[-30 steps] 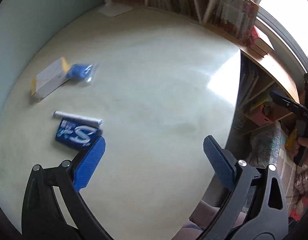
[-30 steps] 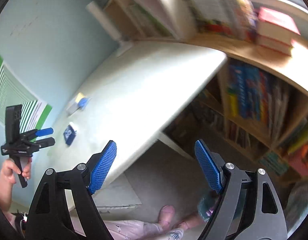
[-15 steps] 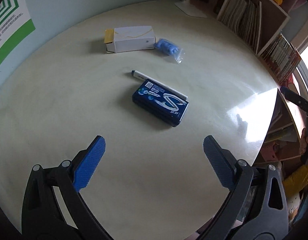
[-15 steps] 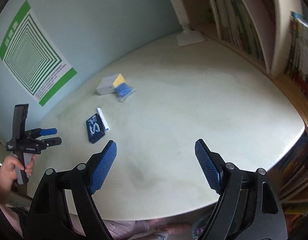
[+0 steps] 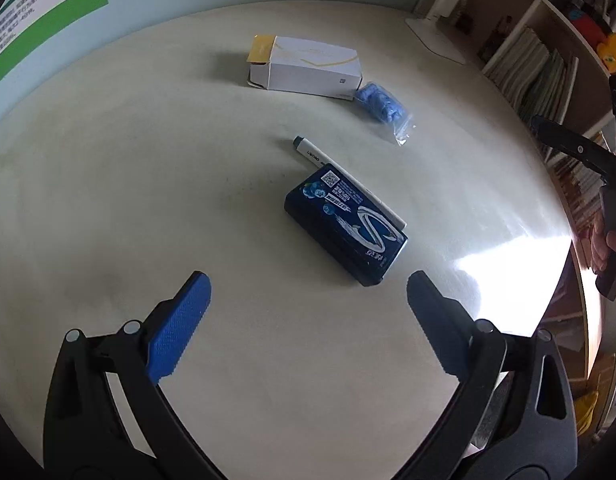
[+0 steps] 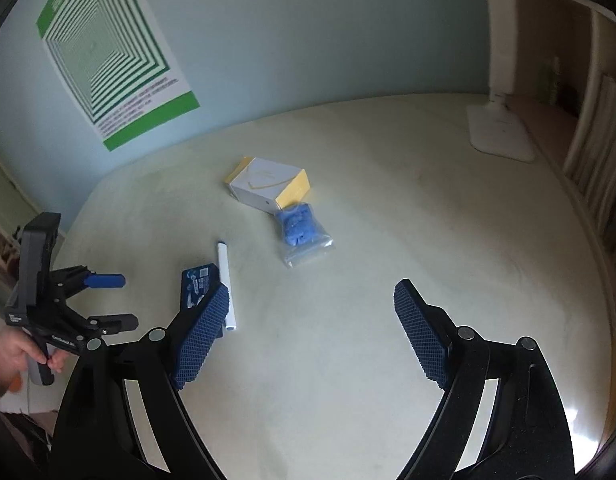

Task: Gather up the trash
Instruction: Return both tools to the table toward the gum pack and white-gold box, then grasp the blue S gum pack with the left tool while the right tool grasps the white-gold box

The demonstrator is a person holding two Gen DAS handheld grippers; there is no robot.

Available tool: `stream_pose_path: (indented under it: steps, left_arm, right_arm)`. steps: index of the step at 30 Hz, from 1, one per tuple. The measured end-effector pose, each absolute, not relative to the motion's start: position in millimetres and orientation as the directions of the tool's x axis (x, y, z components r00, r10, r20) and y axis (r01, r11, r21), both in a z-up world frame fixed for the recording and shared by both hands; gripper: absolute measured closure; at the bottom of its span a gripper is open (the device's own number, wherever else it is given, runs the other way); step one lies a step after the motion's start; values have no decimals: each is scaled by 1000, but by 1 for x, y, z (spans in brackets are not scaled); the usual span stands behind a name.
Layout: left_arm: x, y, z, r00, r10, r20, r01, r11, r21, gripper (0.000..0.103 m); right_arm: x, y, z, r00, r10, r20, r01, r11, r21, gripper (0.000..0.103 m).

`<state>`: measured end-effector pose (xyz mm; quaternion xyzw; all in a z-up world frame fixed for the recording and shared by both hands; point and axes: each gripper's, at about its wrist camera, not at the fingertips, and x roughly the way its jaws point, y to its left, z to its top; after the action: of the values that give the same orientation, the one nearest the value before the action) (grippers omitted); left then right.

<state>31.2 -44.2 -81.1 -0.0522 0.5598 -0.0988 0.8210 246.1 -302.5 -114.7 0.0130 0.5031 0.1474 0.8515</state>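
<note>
A white lamp base point(image 6: 499, 130) is sitting at the tabletop's point(image 6: 387, 200) far right corner, right up against the bookshelf point(image 5: 539, 68). A green-and-white striped poster point(image 6: 108, 48) is hanging on the pale blue wall point(image 6: 308, 28) behind the table's far left edge.

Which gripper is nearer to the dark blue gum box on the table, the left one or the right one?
Left. The left gripper hangs open just short of the dark blue gum box. The right gripper is open too, off to the box's right side, near the marker.

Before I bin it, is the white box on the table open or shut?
Open: the white box has its yellow end flap swung out.
</note>
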Motion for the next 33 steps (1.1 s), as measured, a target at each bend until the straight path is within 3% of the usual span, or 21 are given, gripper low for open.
stream_pose_path:
  steps: [8, 16, 33]
  left_arm:
    - [45, -68, -89, 366, -116, -923, -150, 972, -181, 7]
    - [57, -78, -105, 341, -38, -939, -326, 933, -156, 7]
    - [51, -58, -129, 307, -13, -952, -484, 859, -168, 7]
  right_arm:
    - [332, -290, -146, 294, 380, -877, -510, 839, 192, 19]
    - [385, -254, -174, 189, 424, -886, -653, 728, 208, 19]
    - [439, -175, -224, 74, 389, -918, -805, 567, 176, 19]
